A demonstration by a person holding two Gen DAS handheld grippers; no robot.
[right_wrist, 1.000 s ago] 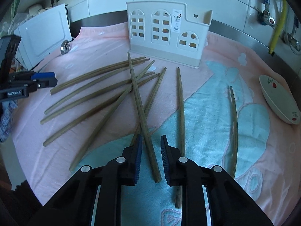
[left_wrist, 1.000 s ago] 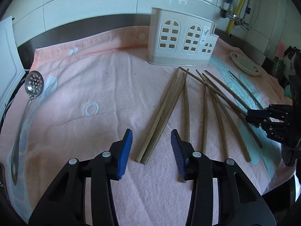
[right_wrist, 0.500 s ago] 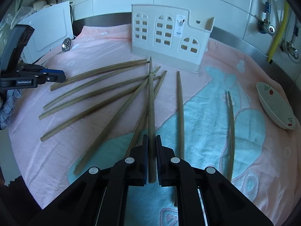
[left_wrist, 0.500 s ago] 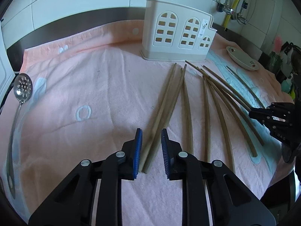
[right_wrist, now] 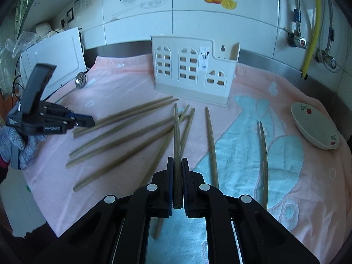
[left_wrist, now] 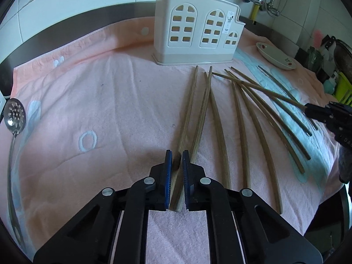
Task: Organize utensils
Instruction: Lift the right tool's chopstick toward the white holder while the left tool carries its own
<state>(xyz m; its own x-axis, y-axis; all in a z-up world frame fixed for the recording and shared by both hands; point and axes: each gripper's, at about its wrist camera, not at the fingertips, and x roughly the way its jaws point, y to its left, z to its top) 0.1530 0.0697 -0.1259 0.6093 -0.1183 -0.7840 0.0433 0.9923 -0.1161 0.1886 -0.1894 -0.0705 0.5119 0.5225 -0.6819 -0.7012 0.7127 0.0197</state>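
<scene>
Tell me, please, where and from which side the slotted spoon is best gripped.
Probably the slim handle near its middle, from straight above, with the jaws across it. The slotted spoon lies flat on the towel with clear cloth on either side, and its round bowl looks too wide to pinch.

Home kitchen: tiled wall (right_wrist: 220,22), utensil holder (right_wrist: 193,70).

Nine chopsticks (left_wrist: 216,121) (roughly), one holder (left_wrist: 193,33), dish (left_wrist: 277,57), spoon (left_wrist: 15,114)

Chopstick (right_wrist: 177,145) in right tool (right_wrist: 177,165)
</scene>
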